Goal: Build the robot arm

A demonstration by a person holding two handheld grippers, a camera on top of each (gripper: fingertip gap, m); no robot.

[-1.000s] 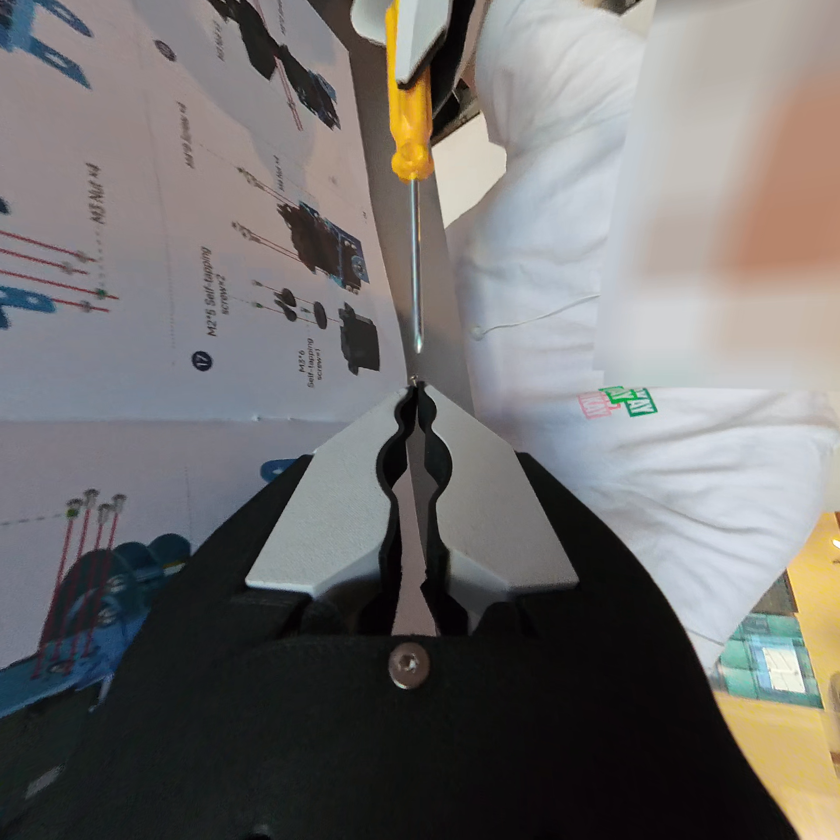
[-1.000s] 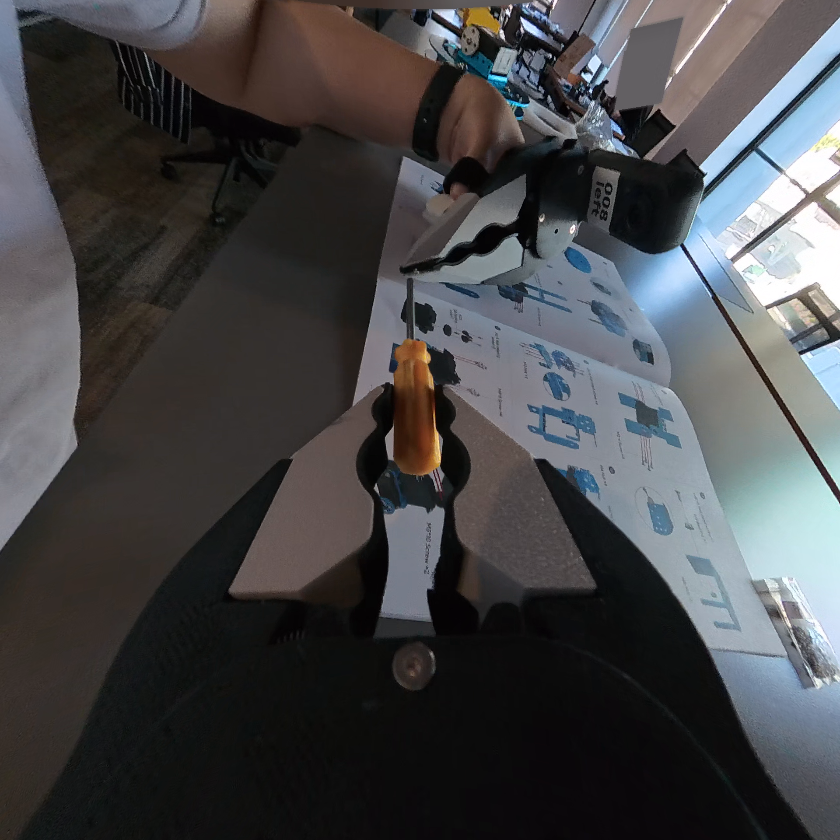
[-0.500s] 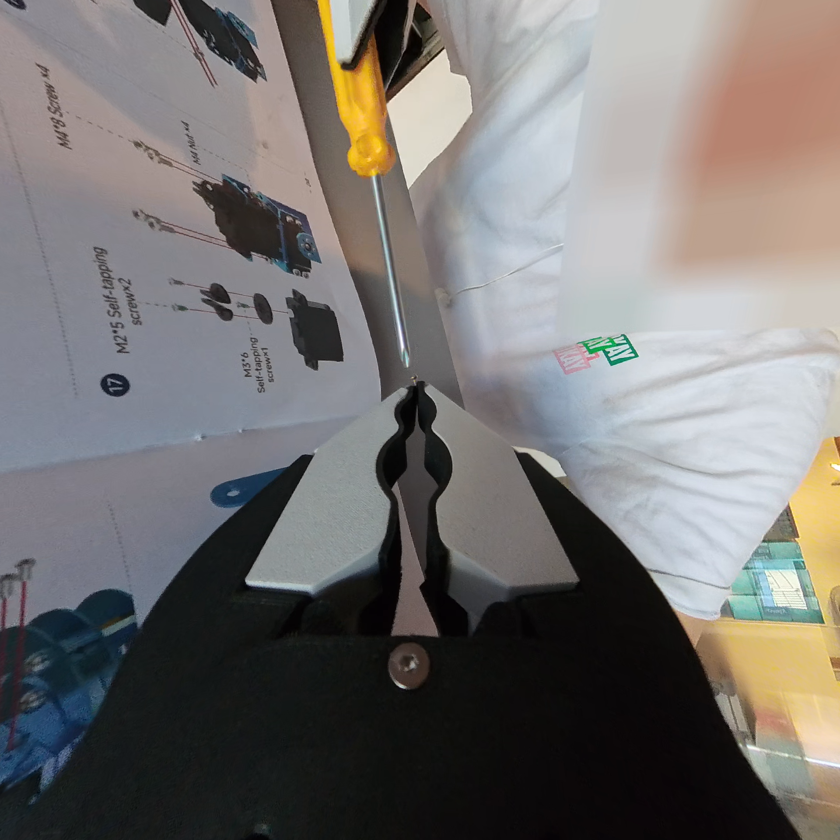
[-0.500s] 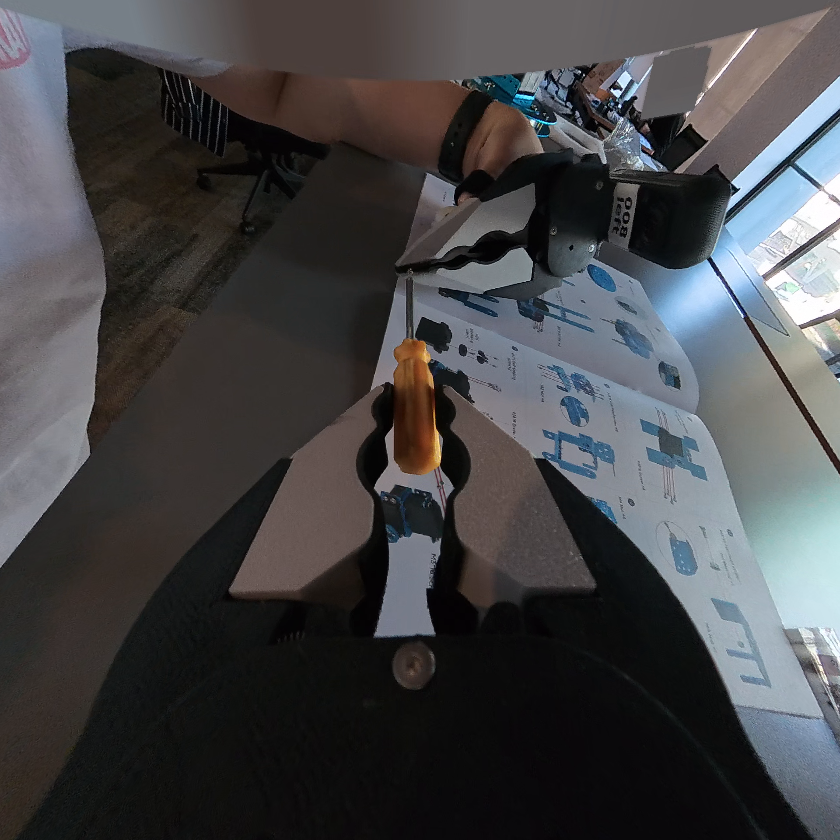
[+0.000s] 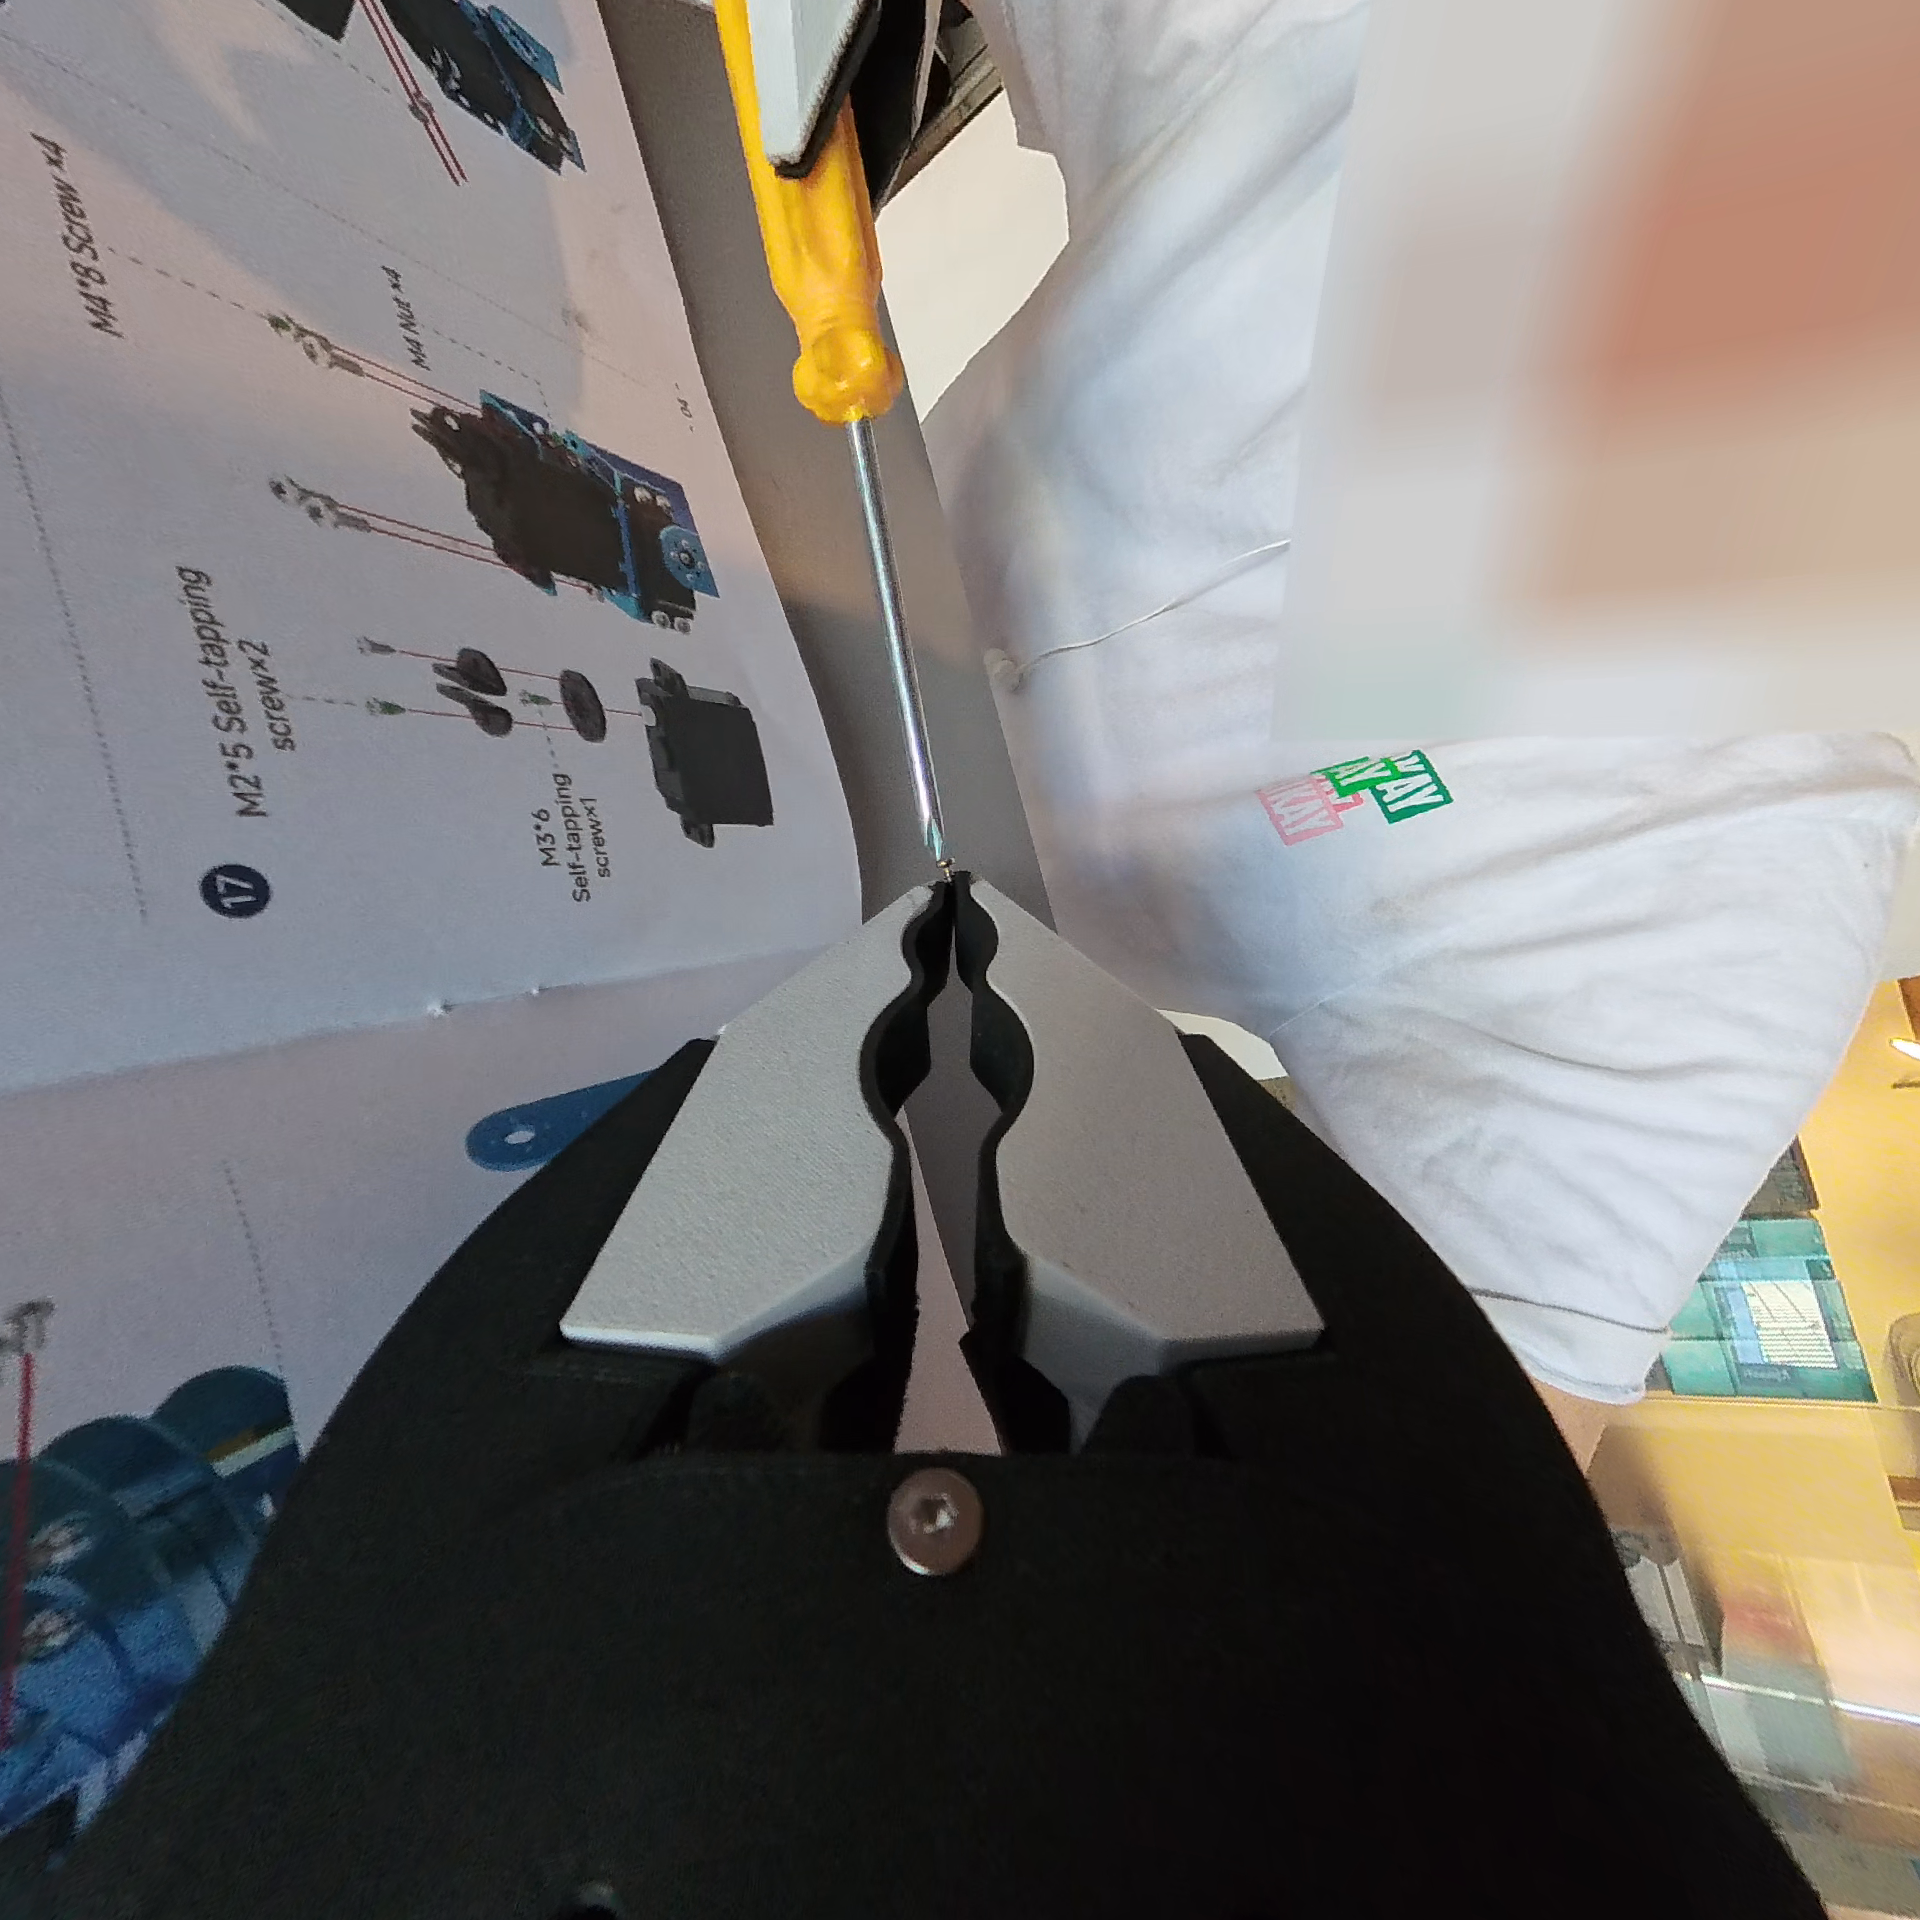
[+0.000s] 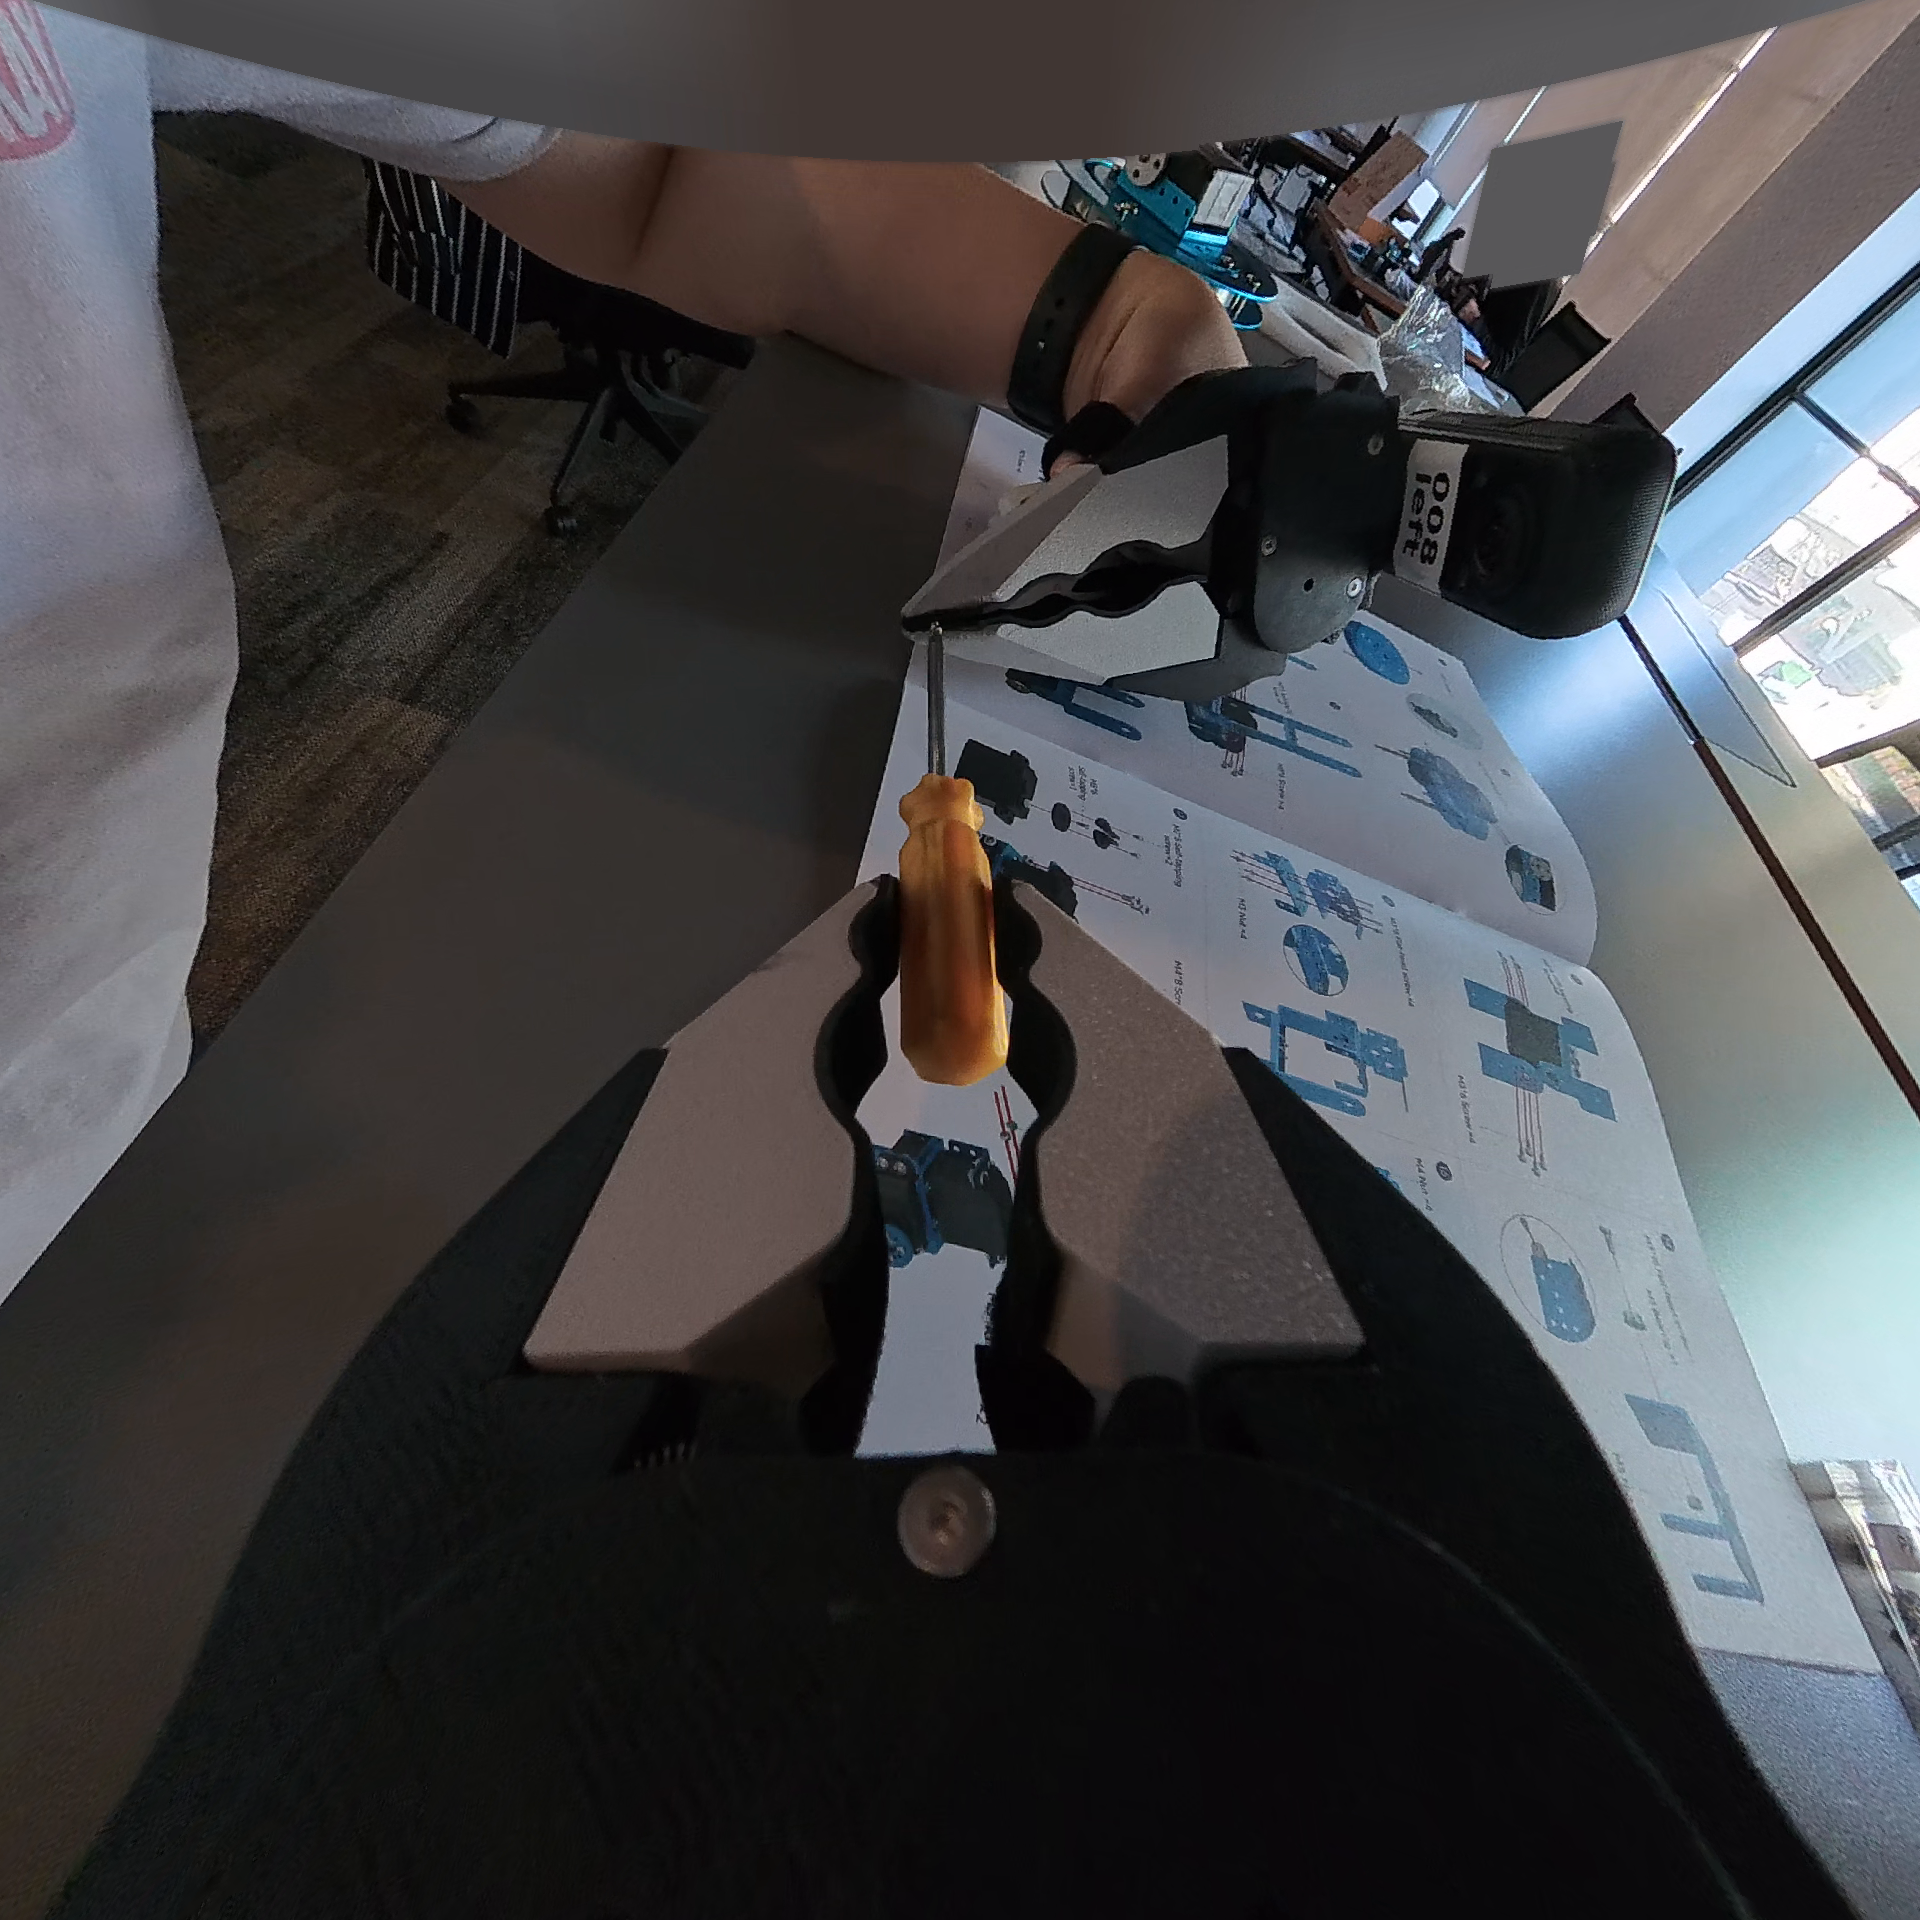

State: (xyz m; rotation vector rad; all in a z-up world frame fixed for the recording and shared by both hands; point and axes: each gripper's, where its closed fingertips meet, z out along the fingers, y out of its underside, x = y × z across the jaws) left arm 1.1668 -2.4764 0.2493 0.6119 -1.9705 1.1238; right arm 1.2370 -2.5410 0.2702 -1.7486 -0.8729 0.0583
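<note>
My left gripper [image 5: 951, 888] is shut on a tiny screw [image 5: 948, 871] pinched at its very tips, held above the table edge. My right gripper [image 6: 948, 894] is shut on the yellow handle of a small screwdriver [image 6: 951, 966]. The screwdriver's steel shaft [image 5: 894, 623] points at the screw, and its tip touches or nearly touches the screw head. In the right wrist view the left gripper [image 6: 920, 621] shows side-on, held by a hand, with the screwdriver tip at its fingertips. In the left wrist view the right gripper [image 5: 821, 94] shows at the top edge.
An open instruction manual [image 6: 1351, 935] with blue diagrams lies on the grey table [image 6: 520, 883]. A blue flat part [image 5: 520, 1132] lies on the page. The person's arm with a black wristband [image 6: 1060, 322] and white shirt [image 5: 1455, 987] are close. A plastic bag [image 6: 1860, 1507] lies at the right. Left tips to right tips: about 11 centimeters.
The screwdriver tip has closed the small gap to the screw at my left gripper's tips. Both grippers have shifted slightly over the manual and stayed shut.
</note>
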